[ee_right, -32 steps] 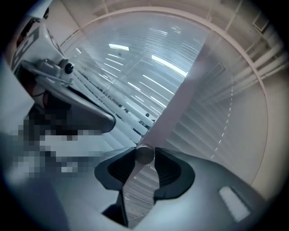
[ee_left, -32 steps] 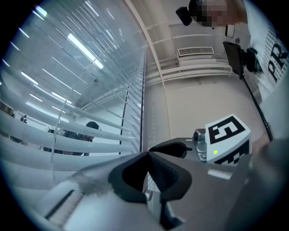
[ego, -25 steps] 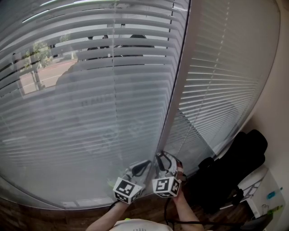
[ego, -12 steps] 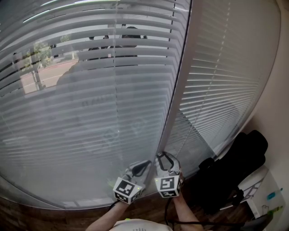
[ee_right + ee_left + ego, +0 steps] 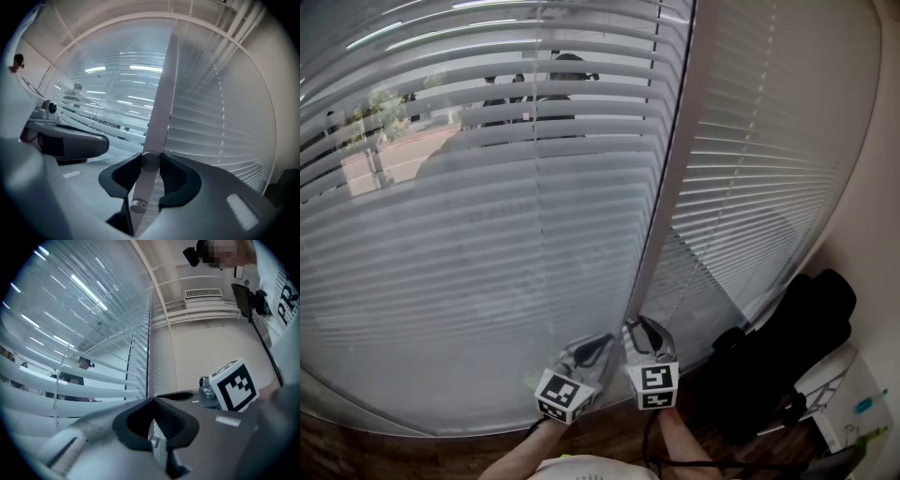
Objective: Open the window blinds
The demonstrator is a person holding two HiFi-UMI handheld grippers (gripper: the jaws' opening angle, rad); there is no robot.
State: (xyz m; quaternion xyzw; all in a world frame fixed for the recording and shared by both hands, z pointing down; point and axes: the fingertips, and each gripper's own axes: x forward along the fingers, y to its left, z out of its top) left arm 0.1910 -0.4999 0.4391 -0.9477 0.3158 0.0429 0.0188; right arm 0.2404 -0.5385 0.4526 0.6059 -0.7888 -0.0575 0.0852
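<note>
**Item 1, right gripper** (image 5: 151,161). We record it closed on a pale round rod. One ribbed black pad presses on each side, and the jaws stand fairly wide only because the rod fills them.

**Item 2, tilt wand** (image 5: 143,186). We take the gripped rod for this. Its capped lower end shows just under the pads. Its long axis is upright, crossing the level line along which the gripper points at the window. Above the pads it falls in line with the post behind, and we cannot separate the two there.

**Item 3, left gripper** (image 5: 152,400). It sits just beside the right one, on its left. The jaw tips meet. A pale strip shows in the gap behind them, and we cannot tell what it is. We list this gripper as closed, with no share in the grip on the wand.

**Item 4, window post** (image 5: 670,169). It rises from just above both grippers, between the two blinds.

**Item 5, window blinds.** There is a broad blind (image 5: 487,234) left of the post and a narrower blind (image 5: 759,187) right of it, both fully lowered. The broad one's upper slats stand apart enough to show a street. Lower down, and across the narrower one, the slats look flat.

**Item 6, black bag** (image 5: 787,347). It lies low at the right, well apart from the wand.

**Assessment.** We judge that the coming move depends on the upright wand inside the right jaws, so the right hand is the nearer one. A twist about that axis should tilt the slats, and most of the task remains.
</note>
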